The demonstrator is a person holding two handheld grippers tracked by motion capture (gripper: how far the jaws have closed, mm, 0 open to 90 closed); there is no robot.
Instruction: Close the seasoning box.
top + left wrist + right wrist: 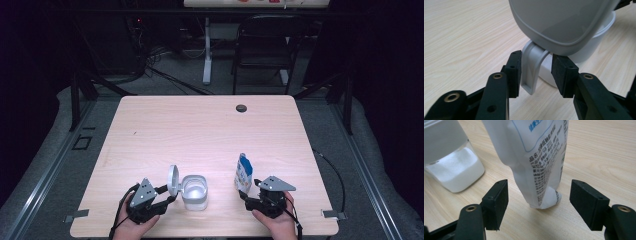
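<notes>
Light wooden table (205,125) seen from above, with a black chair (265,45) beyond its far edge. Near the front edge stands a white container (195,192) with its hinged lid (173,180) raised; to its right, a white printed pouch (243,172) stands upright. Left gripper (536,72): jaws spread on either side of the lid's grey tab (532,67), not clamped. Right gripper (539,202): jaws released, flanking the pouch base without contact.

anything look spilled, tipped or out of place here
Nothing spilled or damaged. The white container stands upright with its lid flipped open; the white pouch stands upright on the table, its lower end crumpled.
</notes>
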